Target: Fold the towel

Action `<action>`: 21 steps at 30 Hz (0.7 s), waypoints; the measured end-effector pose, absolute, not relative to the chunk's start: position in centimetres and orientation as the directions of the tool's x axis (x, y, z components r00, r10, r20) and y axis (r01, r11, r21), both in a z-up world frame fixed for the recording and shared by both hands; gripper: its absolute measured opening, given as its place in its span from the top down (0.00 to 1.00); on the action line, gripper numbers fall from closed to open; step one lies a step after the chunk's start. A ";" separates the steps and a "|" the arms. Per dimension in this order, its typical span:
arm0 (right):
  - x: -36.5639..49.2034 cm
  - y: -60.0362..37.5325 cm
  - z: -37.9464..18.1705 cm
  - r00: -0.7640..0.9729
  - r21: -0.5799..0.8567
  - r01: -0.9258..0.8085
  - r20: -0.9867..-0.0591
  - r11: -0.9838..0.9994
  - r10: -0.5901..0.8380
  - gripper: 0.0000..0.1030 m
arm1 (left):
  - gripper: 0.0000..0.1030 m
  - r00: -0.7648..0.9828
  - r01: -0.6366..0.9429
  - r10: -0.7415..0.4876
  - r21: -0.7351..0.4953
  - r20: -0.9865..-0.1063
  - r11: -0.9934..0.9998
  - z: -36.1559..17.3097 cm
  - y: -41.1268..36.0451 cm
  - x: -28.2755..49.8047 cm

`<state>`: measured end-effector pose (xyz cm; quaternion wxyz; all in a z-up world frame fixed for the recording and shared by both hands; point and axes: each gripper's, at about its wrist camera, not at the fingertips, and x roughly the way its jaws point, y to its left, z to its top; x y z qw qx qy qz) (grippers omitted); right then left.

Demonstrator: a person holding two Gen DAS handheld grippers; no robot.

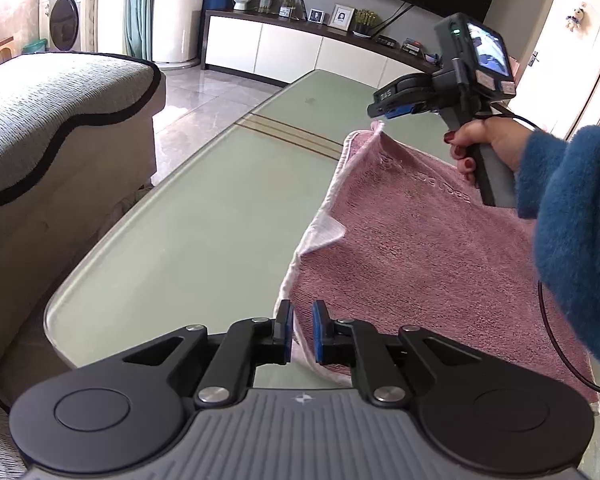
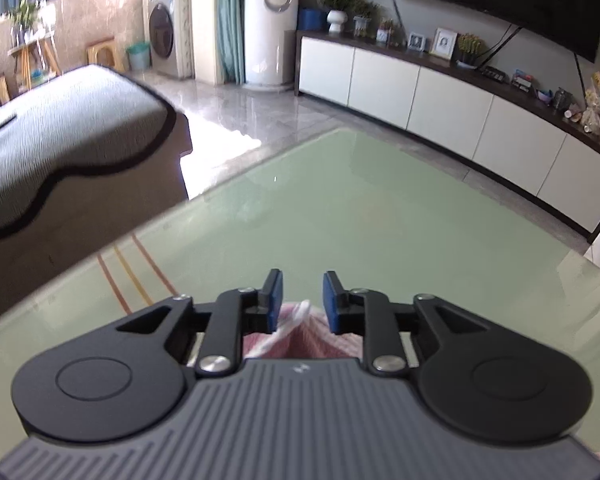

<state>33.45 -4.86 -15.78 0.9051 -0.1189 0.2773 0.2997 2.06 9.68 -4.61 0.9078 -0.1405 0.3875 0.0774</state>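
Nearest, the left gripper [image 1: 302, 330] has its fingers slightly apart around the pink towel [image 1: 420, 248] hem, seemingly not pinching. Soft and limp, the towel drapes over the glass surface [image 1: 204, 216]; corners grip best. Its embossed lettering is unreadable. The right gripper [image 2: 302, 300] stands open above a corner.

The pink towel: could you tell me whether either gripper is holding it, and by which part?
Neither holds it. The left gripper and right gripper each have open jaws, a corner of the pink towel lying loose between them.
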 end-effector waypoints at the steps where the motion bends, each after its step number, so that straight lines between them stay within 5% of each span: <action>1: 33.4 -5.5 -15.3 0.672 -0.035 -0.603 -0.559 0.797 0.485 0.77 | 0.88 0.691 -0.251 0.036 -0.194 -0.722 0.948 -4.5 9.7 2.0; 21: 33.2 -3.8 -19.3 0.582 -0.069 -0.665 -0.672 0.743 0.458 0.86 | 0.86 0.652 -0.128 -0.069 -0.199 -0.755 0.972 -6.4 7.0 4.4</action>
